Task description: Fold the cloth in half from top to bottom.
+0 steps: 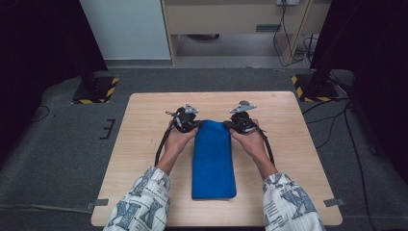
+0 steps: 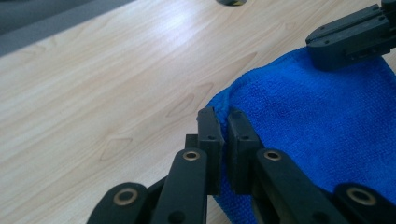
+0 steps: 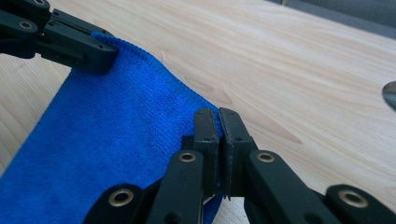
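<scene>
The left gripper (image 1: 192,124) and right gripper (image 1: 234,124) are each pinching a twelve-o'clock corner of the folded blue microfibre cloth (image 1: 213,161) between nearly closed jaws, probably for lifting that far edge evenly into another fold.

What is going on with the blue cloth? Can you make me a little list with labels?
thing: blue cloth, folded into a long strip
where: flat on the wooden table, running from the person's side away to the far side
left gripper: jaws shut on the cloth's far left corner
right gripper: jaws shut on the cloth's far right corner
near end of cloth: lying free on the table
hands: one on each gripper, either side of the cloth
likely next step: perhaps lifting the far end to fold it over
</scene>
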The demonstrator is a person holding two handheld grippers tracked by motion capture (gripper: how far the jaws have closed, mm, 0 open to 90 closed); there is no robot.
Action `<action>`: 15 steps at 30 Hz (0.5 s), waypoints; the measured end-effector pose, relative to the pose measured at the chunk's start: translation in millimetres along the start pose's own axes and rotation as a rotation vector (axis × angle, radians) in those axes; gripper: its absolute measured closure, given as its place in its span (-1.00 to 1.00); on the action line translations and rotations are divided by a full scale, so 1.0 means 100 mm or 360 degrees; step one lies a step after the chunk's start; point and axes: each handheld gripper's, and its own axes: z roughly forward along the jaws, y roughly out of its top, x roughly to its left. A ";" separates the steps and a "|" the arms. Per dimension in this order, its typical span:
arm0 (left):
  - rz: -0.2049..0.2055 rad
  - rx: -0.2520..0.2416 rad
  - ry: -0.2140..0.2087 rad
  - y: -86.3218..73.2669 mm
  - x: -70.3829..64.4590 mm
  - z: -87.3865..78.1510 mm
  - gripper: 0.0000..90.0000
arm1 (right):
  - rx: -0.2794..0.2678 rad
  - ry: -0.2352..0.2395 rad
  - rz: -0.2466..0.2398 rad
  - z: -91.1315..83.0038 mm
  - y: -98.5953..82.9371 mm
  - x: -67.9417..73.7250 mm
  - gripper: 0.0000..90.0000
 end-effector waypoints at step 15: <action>0.0026 -0.0045 0.0007 0.06 -0.03 -0.14 0.91 | -0.0069 -0.0005 0.0002 -0.15 0.09 0.01 0.93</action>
